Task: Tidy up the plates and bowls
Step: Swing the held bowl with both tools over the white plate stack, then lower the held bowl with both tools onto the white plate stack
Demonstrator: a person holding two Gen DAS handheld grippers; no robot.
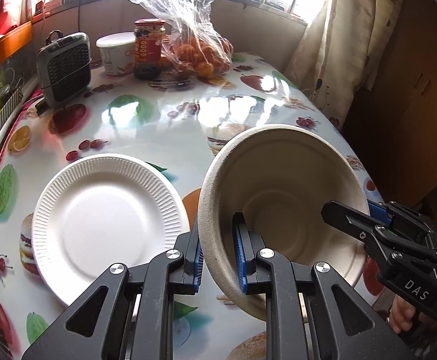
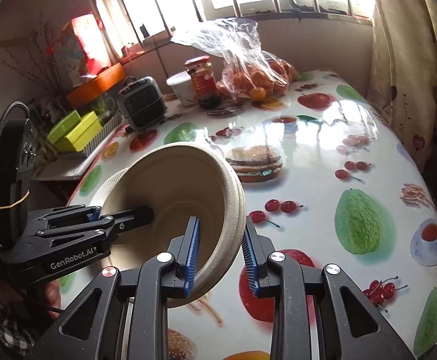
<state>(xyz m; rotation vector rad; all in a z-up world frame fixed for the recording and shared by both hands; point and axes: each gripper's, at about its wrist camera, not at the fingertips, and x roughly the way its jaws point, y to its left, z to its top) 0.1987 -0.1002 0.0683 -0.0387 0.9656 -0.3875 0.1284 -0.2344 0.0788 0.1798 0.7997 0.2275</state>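
Over the fruit-print counter [image 1: 164, 126], beside the plate [image 1: 104, 228], your left hand-held gripper [image 1: 218, 265] and right hand-held gripper [image 2: 221, 256] both pinched the tilted bowl [image 1: 281, 186].

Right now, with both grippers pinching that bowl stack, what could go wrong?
1. The left gripper and right gripper clamp opposite rims of the tilted bowls; pulling unevenly could crush or split the stack.
2. The nested bowls might slip apart.
3. Lowering carelessly could knock the white plate alongside.
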